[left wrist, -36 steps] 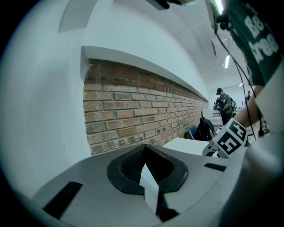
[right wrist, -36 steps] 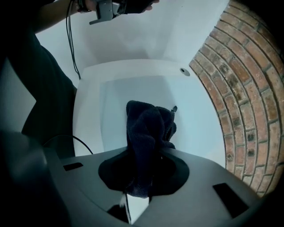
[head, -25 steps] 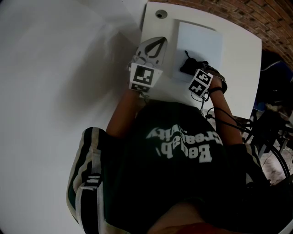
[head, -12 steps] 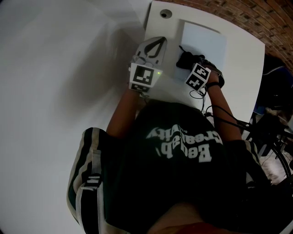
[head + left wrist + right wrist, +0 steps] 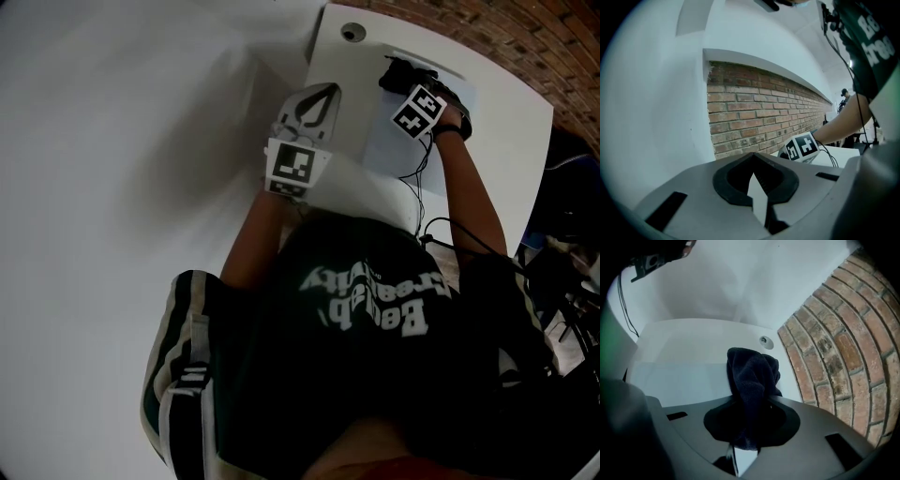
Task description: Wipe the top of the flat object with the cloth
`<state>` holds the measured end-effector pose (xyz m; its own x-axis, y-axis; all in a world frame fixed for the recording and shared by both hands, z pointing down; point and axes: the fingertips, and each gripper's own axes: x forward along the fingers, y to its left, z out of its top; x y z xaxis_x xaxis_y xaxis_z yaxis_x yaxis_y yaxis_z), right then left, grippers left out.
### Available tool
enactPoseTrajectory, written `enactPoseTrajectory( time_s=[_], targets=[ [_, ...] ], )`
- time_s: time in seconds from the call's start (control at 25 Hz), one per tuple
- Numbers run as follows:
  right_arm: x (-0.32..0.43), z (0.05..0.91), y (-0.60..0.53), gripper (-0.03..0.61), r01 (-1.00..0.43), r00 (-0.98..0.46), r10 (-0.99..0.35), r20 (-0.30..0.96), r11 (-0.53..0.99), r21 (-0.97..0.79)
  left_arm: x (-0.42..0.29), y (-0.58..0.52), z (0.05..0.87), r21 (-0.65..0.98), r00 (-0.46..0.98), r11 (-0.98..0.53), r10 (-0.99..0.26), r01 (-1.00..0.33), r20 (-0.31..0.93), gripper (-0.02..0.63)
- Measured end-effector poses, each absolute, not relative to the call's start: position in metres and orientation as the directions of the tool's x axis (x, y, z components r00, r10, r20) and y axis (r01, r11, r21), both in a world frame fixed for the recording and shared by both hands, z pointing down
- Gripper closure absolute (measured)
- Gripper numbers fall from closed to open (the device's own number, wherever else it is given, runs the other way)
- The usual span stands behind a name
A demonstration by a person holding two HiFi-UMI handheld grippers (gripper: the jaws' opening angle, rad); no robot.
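Head view: the left gripper [image 5: 317, 96] sits over the left edge of the white bench [image 5: 502, 108], jaws closed together and empty. The pale flat panel [image 5: 389, 150] lies mid-bench. The right gripper [image 5: 409, 86], jaws clamped on the dark cloth [image 5: 401, 71], holds it at the panel's far edge, near the round hole [image 5: 352, 32] in the bench's far left corner.

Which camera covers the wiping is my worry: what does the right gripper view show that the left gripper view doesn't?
Only the right gripper view: the dark cloth clamped in the right gripper, at the flat pale panel. Only the left gripper view: the left gripper, shut and empty, and the right gripper's marker cube. Both: the brick wall and white table.
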<state>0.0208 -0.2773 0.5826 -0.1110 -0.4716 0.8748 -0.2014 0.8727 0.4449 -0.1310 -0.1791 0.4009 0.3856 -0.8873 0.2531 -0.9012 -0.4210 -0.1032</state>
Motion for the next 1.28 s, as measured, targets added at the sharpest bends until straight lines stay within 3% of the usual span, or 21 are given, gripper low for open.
enactPoseTrajectory(
  time_s=[0.64,1.28],
  targets=[
    [0.078,0.58,-0.297,0.517,-0.373,-0.093,-0.487,0.868,0.826,0.424,-0.098,-0.198,0.397,-0.093,0.454,-0.486,-0.858,-0.869,0.241,0.617],
    [0.066,0.589,-0.218,0.525,-0.239,-0.093,-0.477,0.874,0.863,0.445,-0.075,-0.198,0.402,-0.098,0.51,-0.541,-0.829,-0.836,0.229,0.617]
  ],
)
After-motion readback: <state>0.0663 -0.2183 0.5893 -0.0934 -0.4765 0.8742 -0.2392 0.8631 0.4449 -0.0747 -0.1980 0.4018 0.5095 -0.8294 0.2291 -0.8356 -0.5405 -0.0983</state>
